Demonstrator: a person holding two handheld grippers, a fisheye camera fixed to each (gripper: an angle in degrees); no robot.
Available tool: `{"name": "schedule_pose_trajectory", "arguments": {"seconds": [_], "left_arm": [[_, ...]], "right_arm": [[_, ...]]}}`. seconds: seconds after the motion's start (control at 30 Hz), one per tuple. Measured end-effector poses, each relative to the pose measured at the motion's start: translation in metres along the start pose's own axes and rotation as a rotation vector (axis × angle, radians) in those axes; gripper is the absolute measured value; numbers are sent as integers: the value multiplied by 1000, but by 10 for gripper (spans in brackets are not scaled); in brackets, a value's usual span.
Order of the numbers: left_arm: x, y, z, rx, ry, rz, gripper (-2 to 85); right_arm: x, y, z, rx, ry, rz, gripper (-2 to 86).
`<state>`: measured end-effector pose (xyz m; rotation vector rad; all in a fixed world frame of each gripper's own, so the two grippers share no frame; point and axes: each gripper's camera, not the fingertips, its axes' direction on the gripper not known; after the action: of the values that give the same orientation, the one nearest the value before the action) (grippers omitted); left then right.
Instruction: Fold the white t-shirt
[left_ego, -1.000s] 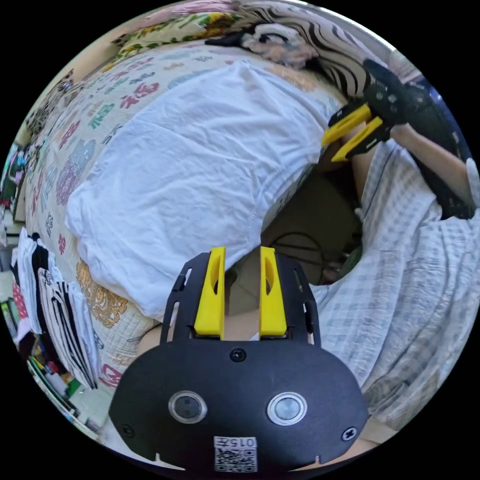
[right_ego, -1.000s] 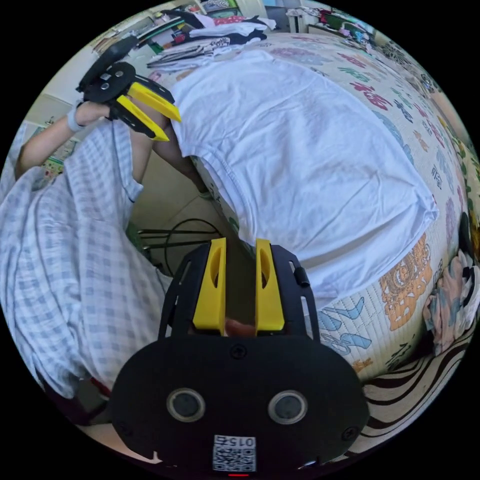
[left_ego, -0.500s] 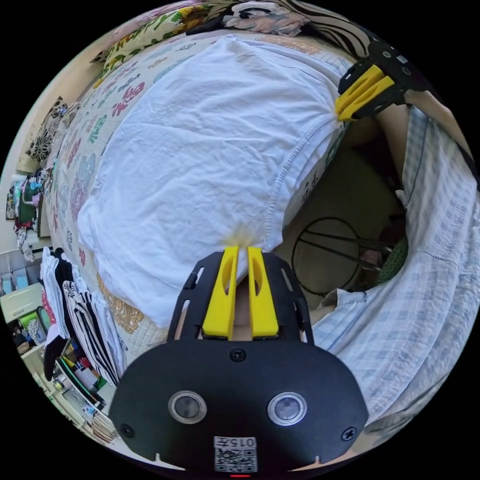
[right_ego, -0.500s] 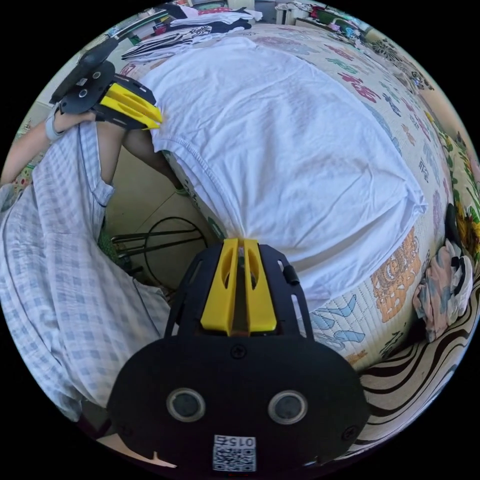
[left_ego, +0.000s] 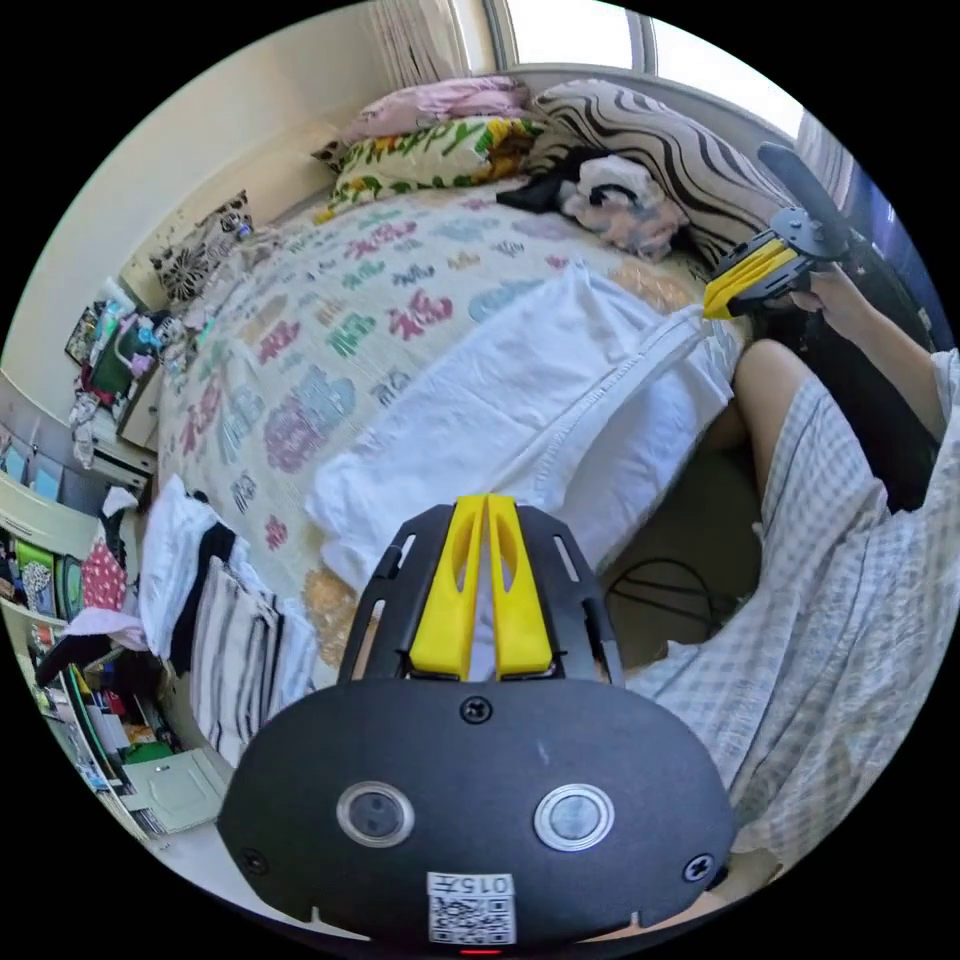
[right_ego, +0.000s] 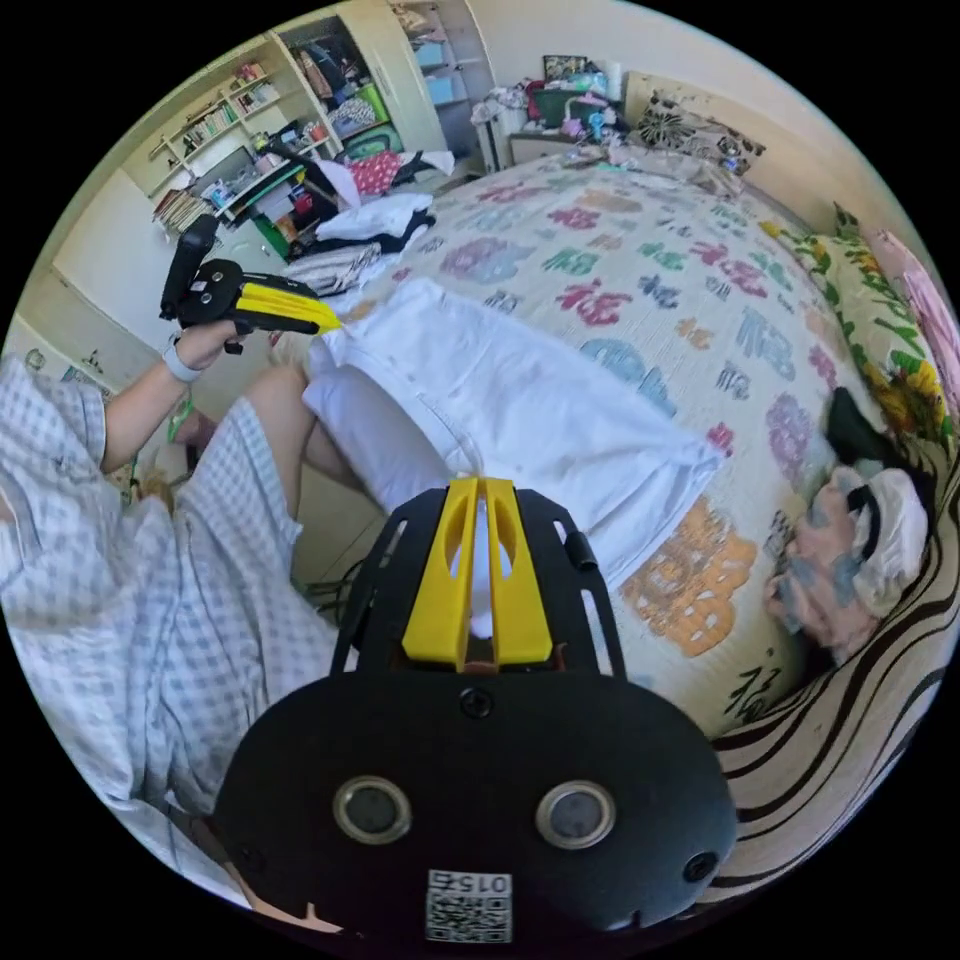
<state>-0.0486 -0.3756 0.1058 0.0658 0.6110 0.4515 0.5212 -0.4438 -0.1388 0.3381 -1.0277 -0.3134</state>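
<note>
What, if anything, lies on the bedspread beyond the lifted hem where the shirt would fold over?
Nothing visible does. Both grippers, left and right, hold the white t-shirt by its hem, and the bedspread just beyond it is bare.

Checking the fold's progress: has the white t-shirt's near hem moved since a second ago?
Yes. Both grippers lifted the white t-shirt hem off the bed edge.

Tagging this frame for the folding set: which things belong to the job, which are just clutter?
In the job:
white t-shirt
left gripper, shut on its hem
right gripper, shut on its hem

Lying about:
striped pillow
floral pillow
stack of clothes
crumpled clothes
shelves
</note>
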Motion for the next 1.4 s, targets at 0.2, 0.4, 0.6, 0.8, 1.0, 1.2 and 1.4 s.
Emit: {"name": "schedule_pose_trajectory", "arguments": {"seconds": [0.2, 0.4, 0.6, 0.8, 1.0, 1.2, 1.4], "left_arm": [[-153, -148, 21, 160, -237, -86, -5], [-261, -188, 81, 218, -101, -394, -6], [-228, -53, 109, 97, 52, -307, 6], [-219, 112, 123, -252, 235, -591, 78], [-227, 150, 158, -391, 387, -625, 89], [-241, 132, 163, -464, 419, -518, 19], [-242, 141, 147, -475, 337, -481, 12]], "right_arm": [[128, -153, -47, 200, 222, 94, 17], [254, -205, -40, 390, -82, 415, 51], [235, -77, -8, 194, -162, 301, 80], [214, 70, 2, -77, -245, 579, 105], [221, 90, 30, -211, -394, 621, 101], [240, 76, 15, -324, -301, 591, 7], [252, 88, -26, -314, -218, 606, 6]]}}
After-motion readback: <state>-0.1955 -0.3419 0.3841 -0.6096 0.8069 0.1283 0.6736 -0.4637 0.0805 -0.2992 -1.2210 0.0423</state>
